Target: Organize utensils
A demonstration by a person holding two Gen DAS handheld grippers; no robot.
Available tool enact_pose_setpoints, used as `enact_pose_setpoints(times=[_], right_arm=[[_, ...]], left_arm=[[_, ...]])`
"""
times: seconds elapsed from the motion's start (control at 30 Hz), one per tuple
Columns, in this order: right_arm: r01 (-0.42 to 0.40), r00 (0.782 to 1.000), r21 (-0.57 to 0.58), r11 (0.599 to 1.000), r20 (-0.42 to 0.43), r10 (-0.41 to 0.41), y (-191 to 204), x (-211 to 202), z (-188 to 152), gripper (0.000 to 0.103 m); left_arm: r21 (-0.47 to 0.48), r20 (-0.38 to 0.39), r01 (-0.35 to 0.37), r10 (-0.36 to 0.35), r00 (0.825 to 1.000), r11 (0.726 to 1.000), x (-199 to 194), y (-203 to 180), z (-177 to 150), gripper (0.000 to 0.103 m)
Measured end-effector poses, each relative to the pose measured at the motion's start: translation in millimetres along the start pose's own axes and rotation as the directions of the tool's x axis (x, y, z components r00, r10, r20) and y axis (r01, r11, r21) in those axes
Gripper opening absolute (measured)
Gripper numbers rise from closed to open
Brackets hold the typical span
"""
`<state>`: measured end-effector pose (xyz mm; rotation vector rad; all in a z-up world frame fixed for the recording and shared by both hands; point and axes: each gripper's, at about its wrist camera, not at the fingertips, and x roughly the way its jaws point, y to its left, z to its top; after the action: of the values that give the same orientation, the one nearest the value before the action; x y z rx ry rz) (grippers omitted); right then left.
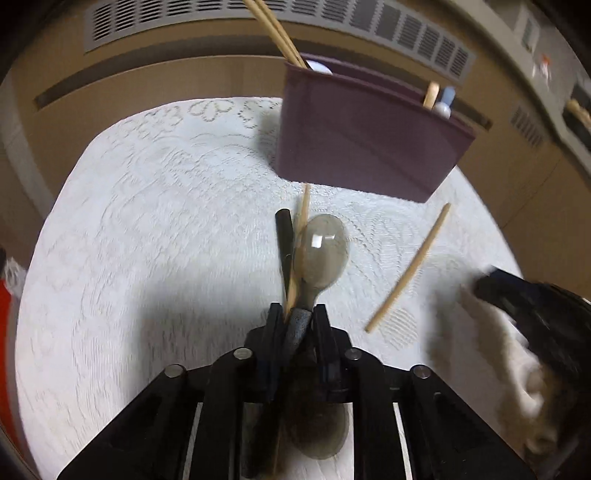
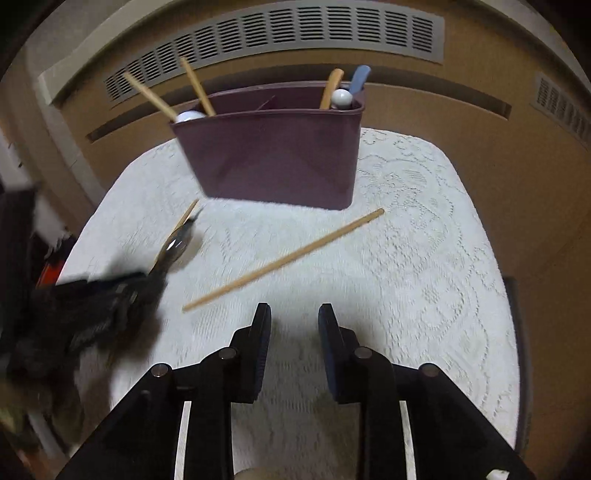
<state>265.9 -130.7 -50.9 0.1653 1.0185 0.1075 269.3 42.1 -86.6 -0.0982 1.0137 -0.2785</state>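
Note:
My left gripper [image 1: 297,314] is shut on the handle of a translucent grey spoon [image 1: 321,251], with a wooden chopstick [image 1: 301,236] pinched beside it. A black handle [image 1: 284,240] runs alongside them; I cannot tell whether it is gripped. The purple utensil caddy [image 1: 369,136] stands just beyond, holding chopsticks [image 2: 199,88] at its left end and several handles [image 2: 343,88] at its right end. My right gripper [image 2: 293,321] is open above the cloth with nothing between its fingers. A loose chopstick [image 2: 284,260] lies diagonally ahead of it, in front of the caddy [image 2: 273,158]. The left gripper [image 2: 92,314] shows blurred at the left with the spoon [image 2: 177,243].
A white lace cloth [image 2: 424,258] covers the small table, whose edges drop off on every side. A tan wall with a grey vent grille [image 2: 295,29] stands close behind the caddy. Something red [image 1: 5,314] sits off the table's left edge.

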Motion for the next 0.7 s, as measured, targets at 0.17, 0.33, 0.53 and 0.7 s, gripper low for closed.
enact_pose_setpoints(times=[0.17, 0.33, 0.53, 0.7], right_arm=[[0.062, 0.997, 0.156, 0.986, -0.059, -0.053, 2.9, 48.5, 27.9, 0.025], [0.175, 0.983, 0.056, 0.983, -0.059, -0.171, 33.4, 71.9, 40.0, 0.041], [0.131, 0.988, -0.052, 0.990, -0.072, -0.134, 40.2, 59.3, 25.6, 0.017], [0.068, 0.992, -0.069, 0.995, -0.102, -0.075, 22.0, 32.2, 3.0, 0.003]], left_arm=[[-0.102, 0.060, 0.023, -0.017, 0.998, 0.995, -31.4, 15.3, -22.7, 0.012], [-0.151, 0.063, 0.032, -0.023, 0.998, 0.988, -45.1, 26.8, -38.9, 0.012], [-0.194, 0.049, 0.065, -0.057, 0.997, 0.979, -46.1, 32.6, -46.9, 0.012], [-0.186, 0.055, 0.077, -0.068, 0.996, 0.979, -52.3, 24.9, -51.0, 0.012]])
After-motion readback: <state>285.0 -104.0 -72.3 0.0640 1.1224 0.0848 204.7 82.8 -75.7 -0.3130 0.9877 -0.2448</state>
